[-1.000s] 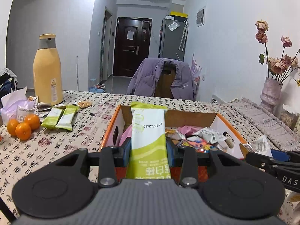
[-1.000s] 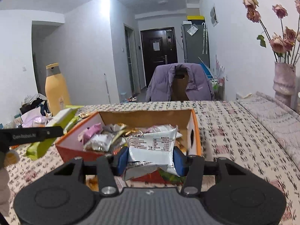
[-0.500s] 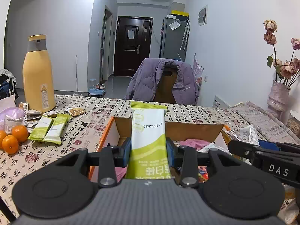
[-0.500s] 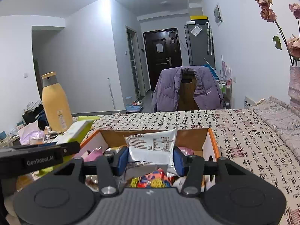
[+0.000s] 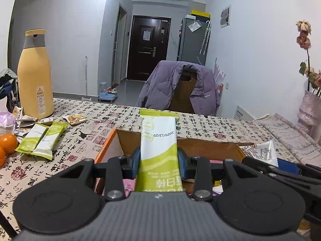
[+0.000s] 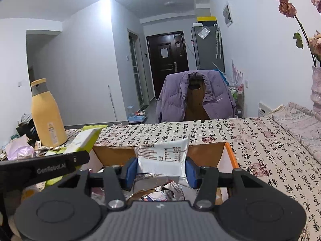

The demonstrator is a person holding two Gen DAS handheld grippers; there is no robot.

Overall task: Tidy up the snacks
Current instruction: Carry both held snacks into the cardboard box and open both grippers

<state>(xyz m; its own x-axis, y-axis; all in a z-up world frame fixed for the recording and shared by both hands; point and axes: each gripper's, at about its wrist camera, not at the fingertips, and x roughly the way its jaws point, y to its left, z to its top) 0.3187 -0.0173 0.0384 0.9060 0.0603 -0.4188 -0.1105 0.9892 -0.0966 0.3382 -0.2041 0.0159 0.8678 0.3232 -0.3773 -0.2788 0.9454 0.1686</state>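
My left gripper (image 5: pixel 158 161) is shut on a green and white snack bar (image 5: pixel 158 138) and holds it upright over the open orange cardboard box (image 5: pixel 108 146). My right gripper (image 6: pixel 161 169) is shut on a silver-white snack packet (image 6: pixel 163 157) over the same box (image 6: pixel 229 154), which holds several wrapped snacks. The green bar and the left gripper also show at the left of the right wrist view (image 6: pixel 84 141). Two more green bars (image 5: pixel 41 139) lie on the table to the left.
A tall yellow bottle (image 5: pixel 35 76) stands at the far left with small packets (image 5: pixel 74 118) and oranges (image 5: pixel 8 145) near it. A chair with a purple jacket (image 5: pixel 178 86) stands behind the table. A vase of dried flowers (image 6: pixel 317 88) stands at the right.
Both grippers have moved forward over the box, each holding its packet. The box now sits lower and closer in both views.
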